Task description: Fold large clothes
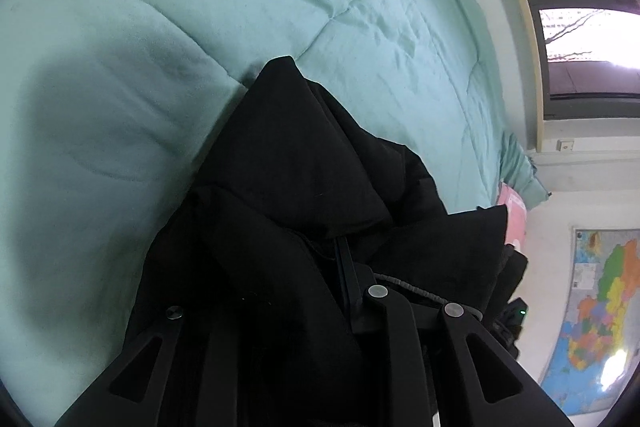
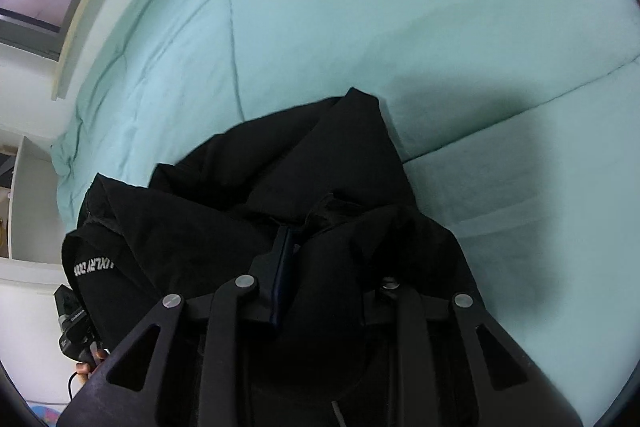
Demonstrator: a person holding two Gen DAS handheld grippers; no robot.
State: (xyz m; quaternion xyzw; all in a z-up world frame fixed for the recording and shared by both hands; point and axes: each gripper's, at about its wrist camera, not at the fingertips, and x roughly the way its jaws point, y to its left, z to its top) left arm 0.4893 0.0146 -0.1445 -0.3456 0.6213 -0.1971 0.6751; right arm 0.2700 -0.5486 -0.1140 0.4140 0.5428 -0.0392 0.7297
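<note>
A large black hooded garment point(image 1: 304, 183) hangs bunched from both grippers above a mint-green quilt point(image 1: 160, 27). My left gripper point(image 1: 340, 251) is shut on a fold of the black cloth; one finger point(image 1: 352, 287) shows, the rest is buried in fabric. My right gripper point(image 2: 286, 243) is shut on the same garment point(image 2: 288, 163), with one finger point(image 2: 280, 283) showing. White lettering point(image 2: 94, 267) shows on a fold at the left of the right wrist view. The garment's pointed hood end rests near the quilt.
The quilt point(image 2: 360, 7) covers the bed. A window point(image 1: 580, 27) and a wall map point(image 1: 596, 311) lie to the right in the left wrist view. A pink item point(image 1: 514, 211) lies at the bed's end. The left gripper's body and hand point(image 2: 74, 327) show in the right wrist view.
</note>
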